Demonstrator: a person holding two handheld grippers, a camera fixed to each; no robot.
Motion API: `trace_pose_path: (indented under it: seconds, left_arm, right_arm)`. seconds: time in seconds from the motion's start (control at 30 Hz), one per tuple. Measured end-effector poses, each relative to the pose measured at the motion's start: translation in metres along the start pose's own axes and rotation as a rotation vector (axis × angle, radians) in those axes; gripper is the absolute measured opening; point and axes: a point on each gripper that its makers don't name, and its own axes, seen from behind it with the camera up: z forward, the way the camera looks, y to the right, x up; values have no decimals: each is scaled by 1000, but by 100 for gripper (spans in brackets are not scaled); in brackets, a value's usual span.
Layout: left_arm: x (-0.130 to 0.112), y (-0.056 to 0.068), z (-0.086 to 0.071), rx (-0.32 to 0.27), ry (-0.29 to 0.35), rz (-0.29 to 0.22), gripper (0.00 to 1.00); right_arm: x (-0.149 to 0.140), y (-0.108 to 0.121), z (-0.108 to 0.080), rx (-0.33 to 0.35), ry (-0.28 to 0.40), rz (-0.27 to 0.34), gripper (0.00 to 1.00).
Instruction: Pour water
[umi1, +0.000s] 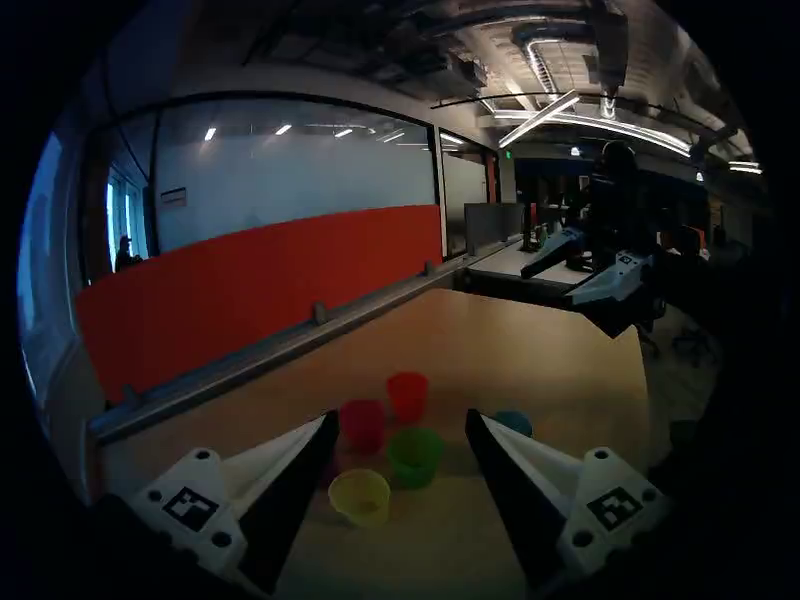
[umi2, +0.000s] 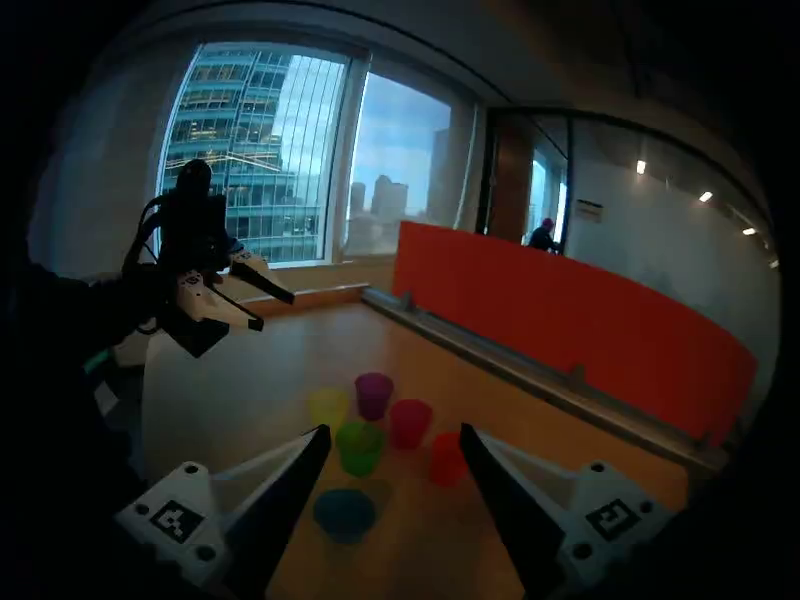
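Wooden table (umi1: 560, 350), small plastic cups huddled on it: the left gripper view looks along its own two fingers. The left gripper (umi1: 400, 418) hangs above the board, jaws spread wide, nothing between them. Taking the green cup (umi1: 415, 455) as the mark, the yellow cup (umi1: 360, 495) stands just beside it on the camera's side. The crimson cup (umi1: 362, 422) and the red cup (umi1: 407, 393) stand just beyond it, and the blue cup (umi1: 513, 421) is apart to its right, partly behind a finger. Well beyond the green cup, near the table's far edge, the right gripper (umi1: 545, 287) is held in the air, fingers parted and empty.

Seen in the right gripper view, that gripper's own jaws gape over the same cluster, gripping nothing. The blue cup sits in front of the green cup, nearest the camera. A purple cup (umi2: 373, 393) stands beyond the green cup, with the yellow cup beyond and left of it. The crimson cup is just to its right and the red cup farther right. Well beyond and left of the green cup, a person in a dark sleeve (umi2: 70, 300) holds the left gripper raised, fingers apart. An orange partition (umi2: 600, 320) lines the table's edge.
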Motion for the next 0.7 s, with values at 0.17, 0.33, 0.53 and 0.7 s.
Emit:
trace_pose_path:
  seconds: [0.17,0.33,0.53,0.7]
  left_arm:
    - [-9,2,4,-15,-16,-10,94]
    - [-19,4,8,-23,-35,-6,94]
    - [-33,9,13,-34,-63,-4,94]
    - [-43,11,16,-38,-83,-7,94]
  right_arm:
    - [-5,-2,2,12,-13,12,100]
    - [-14,-4,4,24,-36,16,100]
    - [-29,-8,8,36,-65,16,100]
    - [-40,-11,11,44,-89,15,100]
